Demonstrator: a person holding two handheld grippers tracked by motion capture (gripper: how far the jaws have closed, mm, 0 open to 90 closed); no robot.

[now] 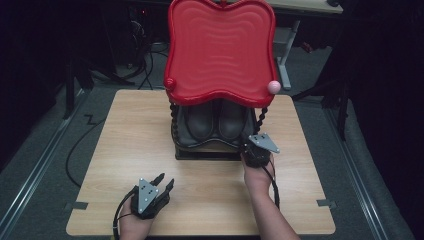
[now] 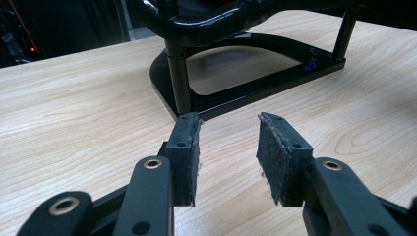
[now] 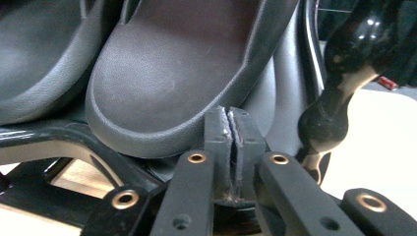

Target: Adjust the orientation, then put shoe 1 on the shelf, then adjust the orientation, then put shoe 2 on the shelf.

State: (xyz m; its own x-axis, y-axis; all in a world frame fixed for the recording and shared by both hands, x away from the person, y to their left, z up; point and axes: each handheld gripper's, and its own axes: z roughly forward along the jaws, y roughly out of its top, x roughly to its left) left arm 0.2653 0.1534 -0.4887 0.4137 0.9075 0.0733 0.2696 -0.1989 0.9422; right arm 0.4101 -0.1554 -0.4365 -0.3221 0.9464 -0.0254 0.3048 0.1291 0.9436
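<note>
Pushing the right gripper (image 3: pixel 231 129), jaws pressed tight together with nothing between them, up against the toe of the right shoe (image 3: pixel 167 83) on the lower shelf of the black shoe rack (image 2: pixel 231 93), under the red tray top (image 1: pixel 220 50). Sitting snug beside the left shoe (image 3: pixel 34 59). Resting the left gripper (image 1: pixel 161 184) on the wooden table (image 1: pixel 125 145), jaws parted and holding nothing. Risking a slip off the smooth rounded toe. Maybe nudging the shoe deeper in, or bumping the rack post (image 3: pixel 339 98) and shaking the whole stand.
</note>
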